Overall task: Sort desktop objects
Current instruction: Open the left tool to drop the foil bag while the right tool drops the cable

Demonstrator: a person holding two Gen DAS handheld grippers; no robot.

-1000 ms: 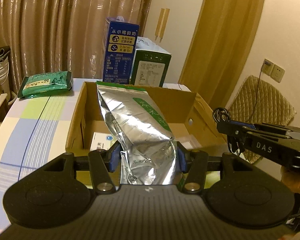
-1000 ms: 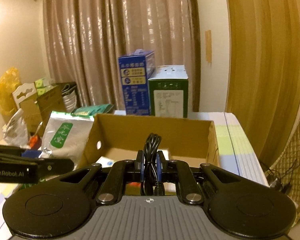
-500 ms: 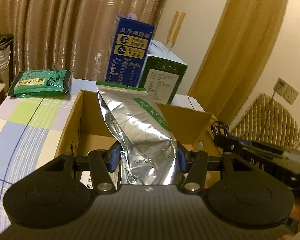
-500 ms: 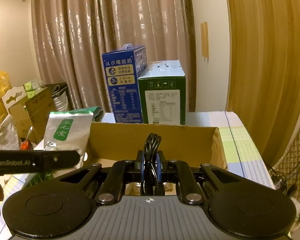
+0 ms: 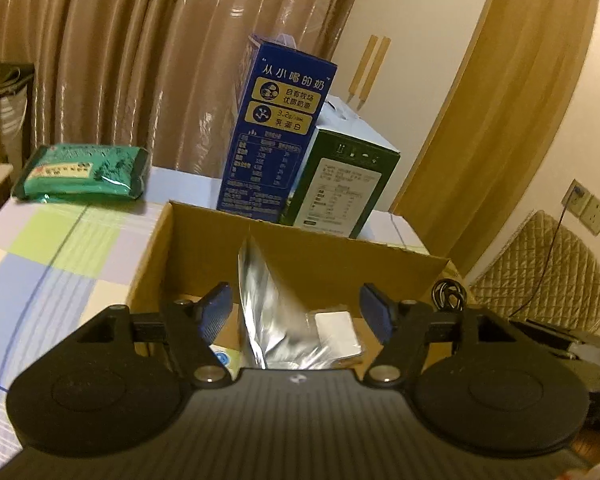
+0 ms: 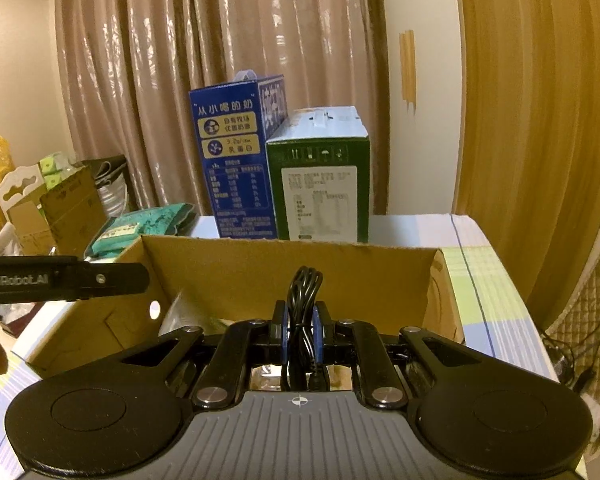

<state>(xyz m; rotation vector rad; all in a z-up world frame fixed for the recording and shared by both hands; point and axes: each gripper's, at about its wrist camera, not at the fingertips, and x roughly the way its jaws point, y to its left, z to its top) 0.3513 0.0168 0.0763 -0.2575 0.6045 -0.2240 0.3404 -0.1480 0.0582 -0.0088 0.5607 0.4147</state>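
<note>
Now | left gripper (image 5: 296,312) jaws spread, pouch (image 5: 276,320) loose in box (image 5: 308,248) | right gripper (image 6: 300,332) pinching cable (image 6: 303,312) over box | I'd lower into the free right side, then release.

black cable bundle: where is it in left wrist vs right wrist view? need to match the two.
Left wrist: black cable bundle sits at right, just past the cardboard box's right corner, small and looped.
Right wrist: bottom centre, clamped between the right hand-held gripper's blue pads, over the box.
Shared landmark: the blue milk carton behind the box.
</note>
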